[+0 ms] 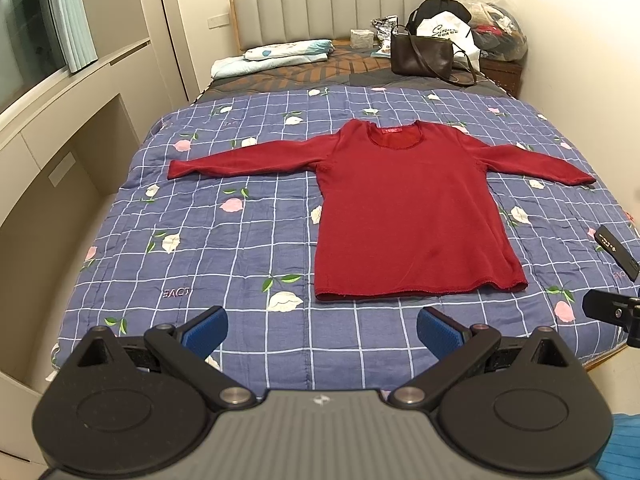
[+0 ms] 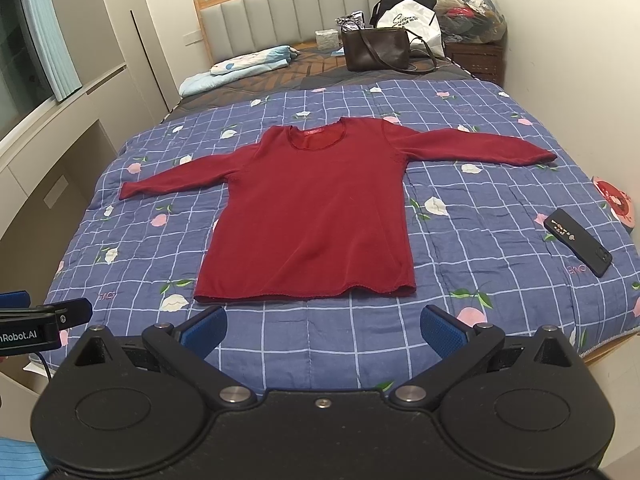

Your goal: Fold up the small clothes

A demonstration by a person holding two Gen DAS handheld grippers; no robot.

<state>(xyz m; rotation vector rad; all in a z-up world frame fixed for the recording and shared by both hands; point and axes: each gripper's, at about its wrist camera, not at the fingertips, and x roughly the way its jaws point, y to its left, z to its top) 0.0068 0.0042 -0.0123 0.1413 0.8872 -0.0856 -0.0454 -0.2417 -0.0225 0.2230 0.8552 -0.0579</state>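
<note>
A dark red long-sleeved shirt point(image 1: 408, 208) point(image 2: 316, 208) lies flat on the blue checked quilt point(image 1: 224, 248) point(image 2: 460, 300), both sleeves spread out sideways and the neck toward the headboard. My left gripper point(image 1: 322, 330) hovers open above the quilt just short of the shirt's hem, its blue pads empty. My right gripper point(image 2: 322, 328) is likewise open and empty, near the hem. Part of the right gripper point(image 1: 612, 312) shows at the right edge of the left wrist view; part of the left gripper point(image 2: 44, 320) shows at the left edge of the right wrist view.
A black phone point(image 2: 578, 242) point(image 1: 616, 254) lies on the quilt right of the shirt. At the head of the bed sit a brown handbag point(image 2: 376, 50) point(image 1: 422, 56), a folded pale blanket point(image 1: 272, 56), and bags point(image 2: 408, 20). A wall unit runs along the left.
</note>
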